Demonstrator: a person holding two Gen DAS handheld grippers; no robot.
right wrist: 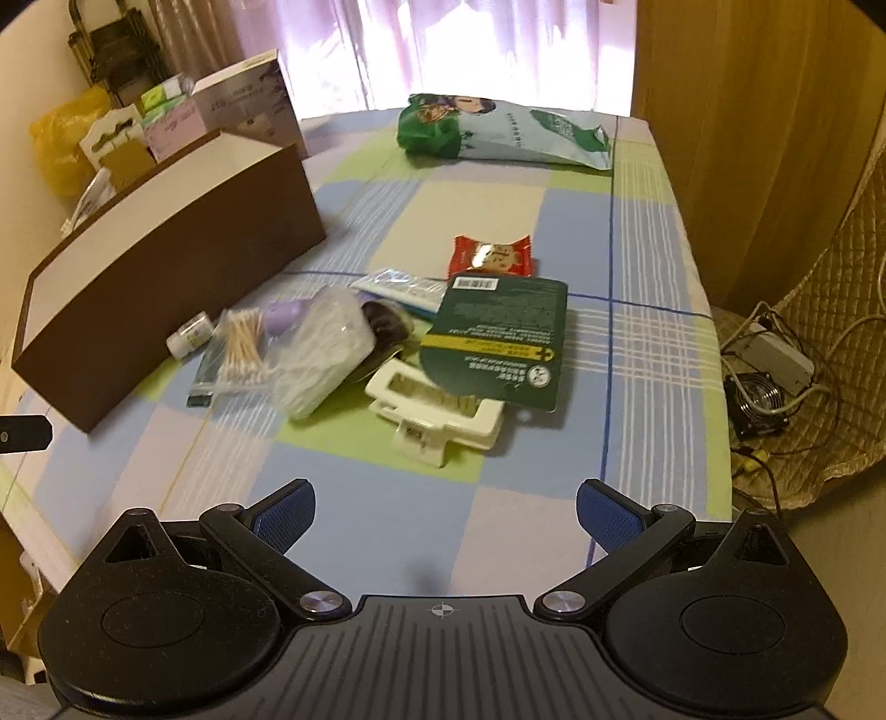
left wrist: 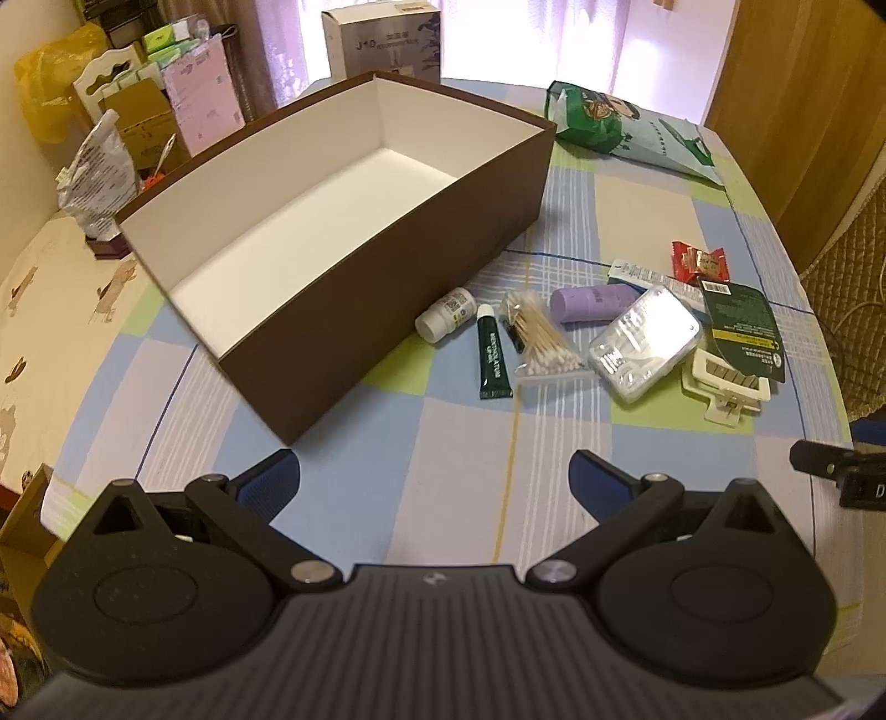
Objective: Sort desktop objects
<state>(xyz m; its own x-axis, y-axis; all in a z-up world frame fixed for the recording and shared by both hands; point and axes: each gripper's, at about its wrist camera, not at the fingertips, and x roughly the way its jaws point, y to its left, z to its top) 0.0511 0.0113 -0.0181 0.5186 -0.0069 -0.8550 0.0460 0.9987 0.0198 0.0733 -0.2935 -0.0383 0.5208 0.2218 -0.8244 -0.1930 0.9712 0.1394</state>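
Note:
An open brown box [left wrist: 387, 288] with a white inside stands empty on the checked tablecloth; it also shows in the right wrist view [right wrist: 166, 266]. Beside it lie a small white bottle [left wrist: 446, 314], a green tube [left wrist: 493, 354], a bag of cotton swabs [left wrist: 540, 338], a purple roll [left wrist: 595, 303], a clear floss-pick case [left wrist: 645, 346], a white hair clip [right wrist: 437, 410], a dark green packet [right wrist: 498, 338] and a red candy [right wrist: 490, 256]. My left gripper [left wrist: 434, 482] is open and empty, short of the box. My right gripper [right wrist: 446, 512] is open and empty, short of the hair clip.
A green snack bag [right wrist: 498, 135] lies at the far end of the table. A tall white carton [left wrist: 382, 41] stands behind the box. The table's right edge [right wrist: 714, 354] drops to cables and a fan on the floor. Clutter and bags sit at the left.

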